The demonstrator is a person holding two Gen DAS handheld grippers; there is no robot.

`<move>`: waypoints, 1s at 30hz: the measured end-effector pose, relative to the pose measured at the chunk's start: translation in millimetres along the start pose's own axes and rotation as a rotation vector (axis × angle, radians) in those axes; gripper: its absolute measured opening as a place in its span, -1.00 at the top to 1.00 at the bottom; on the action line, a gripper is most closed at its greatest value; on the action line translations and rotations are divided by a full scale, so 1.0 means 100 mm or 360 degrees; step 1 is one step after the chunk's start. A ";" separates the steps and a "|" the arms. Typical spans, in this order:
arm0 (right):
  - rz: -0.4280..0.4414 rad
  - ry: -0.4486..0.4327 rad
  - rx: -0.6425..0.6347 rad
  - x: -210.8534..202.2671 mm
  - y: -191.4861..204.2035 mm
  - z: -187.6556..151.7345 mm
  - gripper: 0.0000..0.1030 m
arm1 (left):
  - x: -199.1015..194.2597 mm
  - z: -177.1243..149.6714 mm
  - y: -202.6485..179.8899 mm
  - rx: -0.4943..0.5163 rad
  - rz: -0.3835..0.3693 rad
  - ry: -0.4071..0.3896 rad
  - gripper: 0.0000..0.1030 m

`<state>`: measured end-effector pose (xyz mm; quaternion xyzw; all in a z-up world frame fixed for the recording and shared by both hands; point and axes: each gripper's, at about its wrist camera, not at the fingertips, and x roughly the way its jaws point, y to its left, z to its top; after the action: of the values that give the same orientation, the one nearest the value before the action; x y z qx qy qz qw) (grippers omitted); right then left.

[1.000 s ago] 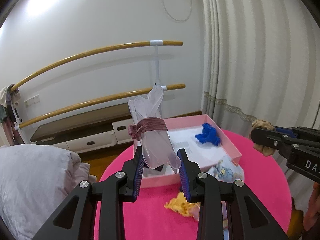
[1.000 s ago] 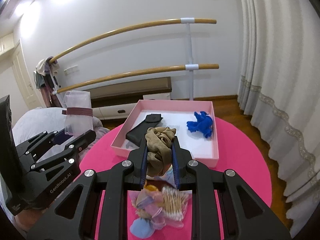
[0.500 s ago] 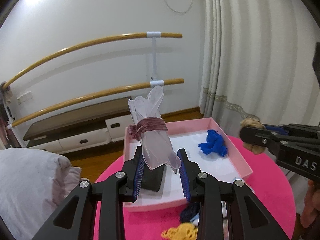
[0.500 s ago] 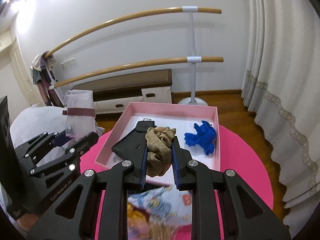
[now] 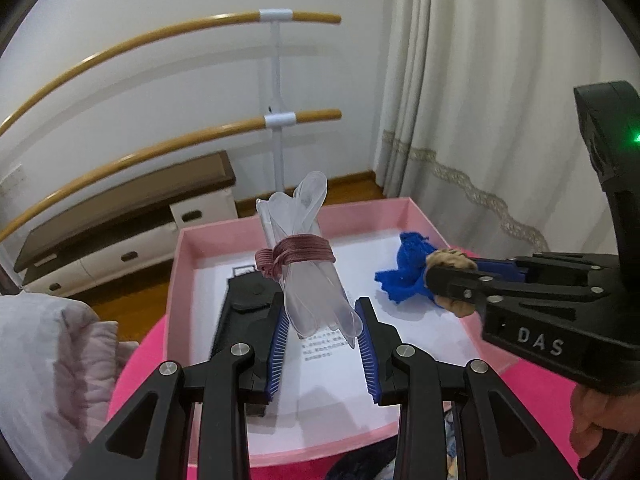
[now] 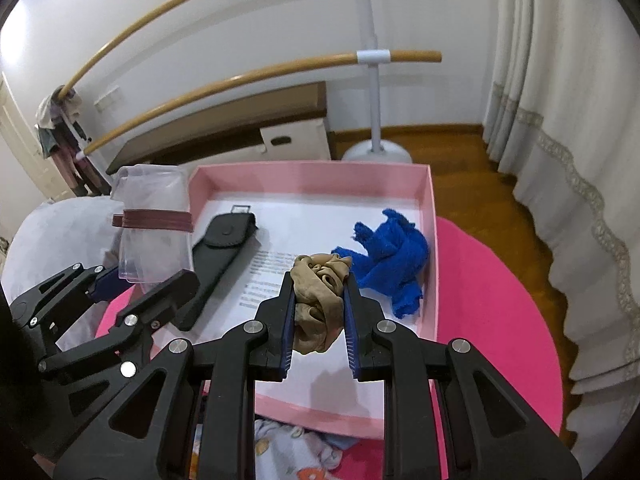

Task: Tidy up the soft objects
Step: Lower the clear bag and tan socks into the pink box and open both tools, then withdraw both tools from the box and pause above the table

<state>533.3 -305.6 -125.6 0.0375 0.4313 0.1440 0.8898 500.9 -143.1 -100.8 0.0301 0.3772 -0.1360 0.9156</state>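
**Two loads over the pink box, ready to set down**

The left gripper [image 5: 322,332] is clamped on a bundle of clear plastic gloves [image 5: 310,276] tied round the middle with a dark red band [image 5: 298,258]; the bundle stands up between the pads, over the left half of the pink box [image 5: 180,264]. The right gripper [image 6: 318,312] is squeezed tight on a crumpled tan stocking [image 6: 318,304], held above the middle of the box, just beside the blue cloth [image 6: 394,256] lying near the right wall. A black pouch [image 6: 218,252] lies on the paper lining at the left.

The step in hand looks like placing both items in the box. To do it well, each gripper should come down until its load nearly touches the lining, then let go, so that nothing bounces or rolls. The bundle is slippery and top-heavy; it is best laid flat, in the bare strip between the pouch and the printed sheet, rather than stood up. The stocking fits in the bare patch in front of the blue cloth.

The box walls are low but stiff, and the two grippers are near each other, so they should descend straight and stay apart. The front rim sits close under both grippers; fingers dragged back could catch it. Outside the box, the pink worktop [image 6: 500,304] has bare room on the right, while more soft things lie at the near edge.
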 end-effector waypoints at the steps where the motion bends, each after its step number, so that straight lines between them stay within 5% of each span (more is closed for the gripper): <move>1: 0.0001 0.0011 0.0003 0.03 -0.01 0.00 0.62 | 0.04 0.02 0.01 0.0000 -0.0004 0.0015 0.43; 7: -0.0007 0.0073 0.0038 0.22 -0.05 -0.01 0.58 | 0.36 0.22 0.04 0.0014 0.0004 0.0099 0.38; 11: -0.0030 0.0076 0.0083 0.25 -0.10 -0.02 0.31 | 0.44 0.34 0.02 0.0024 0.0045 0.0103 0.28; 16: -0.0063 0.0040 0.0142 0.16 -0.18 -0.04 -0.40 | 0.33 0.35 -0.02 0.0006 0.0090 0.0078 -0.17; 20: -0.0063 -0.0028 0.0232 -0.02 -0.28 -0.07 -1.00 | 0.12 0.32 0.05 -0.0075 0.0100 0.0004 -0.95; 30: -0.0050 -0.0236 0.0235 -0.75 -0.01 -0.18 -1.00 | -0.64 0.07 -0.06 -0.0085 0.0198 -0.0195 -1.00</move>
<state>476.1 -329.0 -80.4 0.1068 0.3743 0.0948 0.9163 460.2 -135.2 -50.8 0.0205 0.3213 -0.0704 0.9441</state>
